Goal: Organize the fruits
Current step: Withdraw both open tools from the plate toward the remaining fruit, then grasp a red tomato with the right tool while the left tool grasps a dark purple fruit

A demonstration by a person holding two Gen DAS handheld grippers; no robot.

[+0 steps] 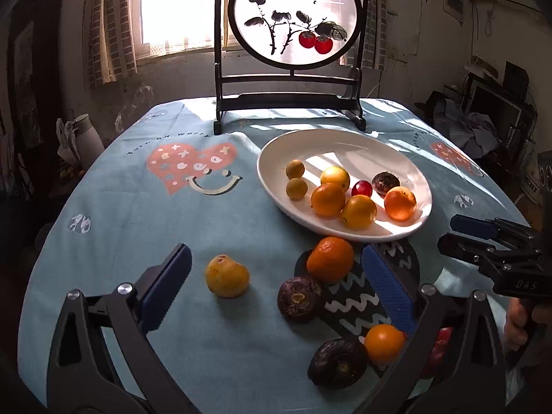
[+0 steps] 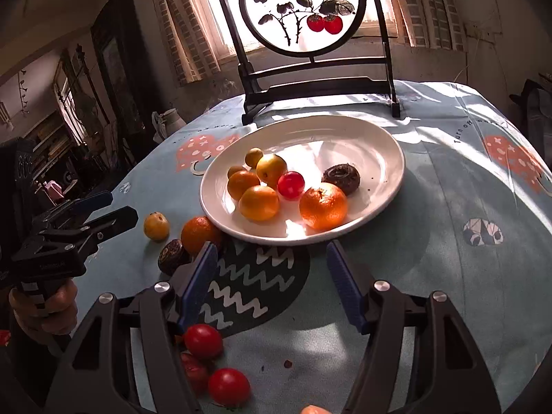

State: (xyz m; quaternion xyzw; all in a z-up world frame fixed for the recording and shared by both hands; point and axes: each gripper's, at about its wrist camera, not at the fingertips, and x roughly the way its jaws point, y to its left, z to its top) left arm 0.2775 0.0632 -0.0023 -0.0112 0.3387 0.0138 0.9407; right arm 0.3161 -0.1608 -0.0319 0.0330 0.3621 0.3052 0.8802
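White plate (image 2: pixel 386 186) among loose fruits (image 1: pixel 330 259)

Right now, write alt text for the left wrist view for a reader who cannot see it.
The open left gripper hovers over a blue tablecloth above loose fruit: a yellow fruit, a mandarin and a dark purple fruit. Beyond sits a white plate of fruit.
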